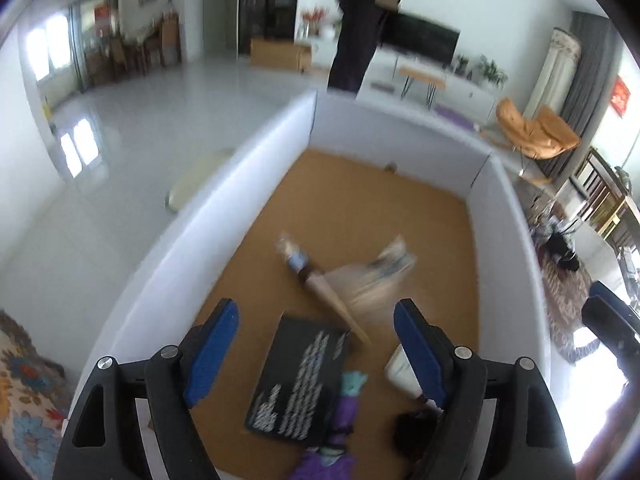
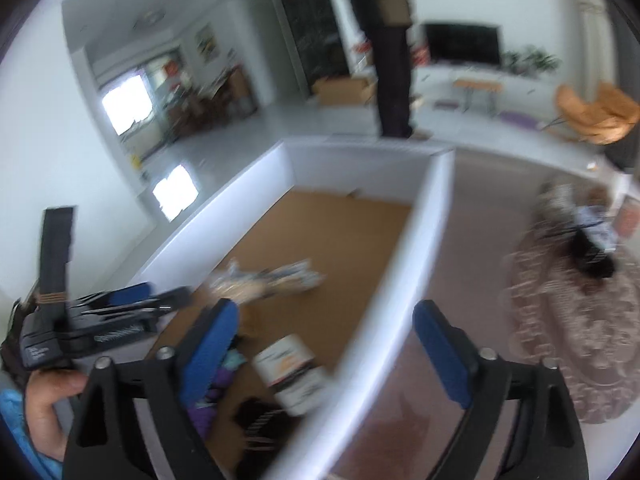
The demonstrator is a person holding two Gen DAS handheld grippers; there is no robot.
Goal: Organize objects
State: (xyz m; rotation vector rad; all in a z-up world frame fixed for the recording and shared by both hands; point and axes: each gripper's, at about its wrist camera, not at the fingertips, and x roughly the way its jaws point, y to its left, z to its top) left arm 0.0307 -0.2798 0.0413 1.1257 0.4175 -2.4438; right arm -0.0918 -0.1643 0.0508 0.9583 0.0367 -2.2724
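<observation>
With both my left gripper (image 1: 316, 348) and right gripper (image 2: 326, 352) released and empty, nothing looks sorted yet: the black card (image 1: 298, 376), purple doll (image 1: 340, 412) and white box (image 2: 292, 368) lie scattered at six o'clock.

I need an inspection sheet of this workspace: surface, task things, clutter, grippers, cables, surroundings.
Surface: brown floor inside a white-walled box.
Job's things: black card with white print, purple doll, wooden stick with wrapped item, white packet, dark brush; all blurred.
Clutter: nothing seen.
Grippers: left hand-held gripper open over the card; right hand-held gripper open, straddling the box wall.
Cables: nothing seen.
Surroundings: person standing, orange chair, patterned rug.
</observation>
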